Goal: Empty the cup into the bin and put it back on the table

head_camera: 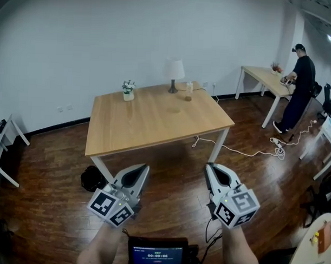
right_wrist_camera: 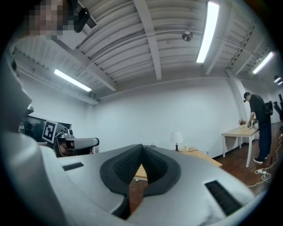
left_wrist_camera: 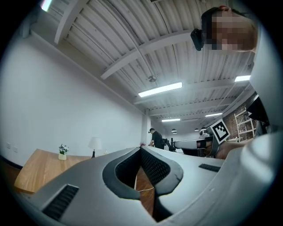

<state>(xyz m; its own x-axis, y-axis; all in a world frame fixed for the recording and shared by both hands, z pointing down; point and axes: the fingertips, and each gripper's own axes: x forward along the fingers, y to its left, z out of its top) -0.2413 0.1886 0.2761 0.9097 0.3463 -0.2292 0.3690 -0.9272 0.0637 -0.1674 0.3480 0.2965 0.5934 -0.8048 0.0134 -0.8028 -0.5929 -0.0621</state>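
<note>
Since the big wooden bench (head_camera: pixel 155 123) fills most of the space ahead, start there: everything for this job sits along its far edge, well apart from both grippers. The left gripper (head_camera: pixel 144 168) and right gripper (head_camera: pixel 208 167) are down near the camera over the floor, and both have their jaws pressed together with nothing between them. On the floor by the bench's near left leg there's a dark round lump (head_camera: pixel 92 178) that might be the bin, honestly can't tell. Then there's the white-shaded lamp (head_camera: pixel 174 74) at the back edge and a little potted flower (head_camera: pixel 128 91) off to its left. Just right of the lamp is the cup (head_camera: pixel 188 91), small, pale, maybe see-through, standing upright. My guess is it's light, thin-walled and a bit slick, so easy to squash or knock over. I'd open wide, come in from the side away from the lamp and pinch it gently round the middle of the wall. Then keep it upright till it's over the bin. Whatever's inside is too small to see.
</note>
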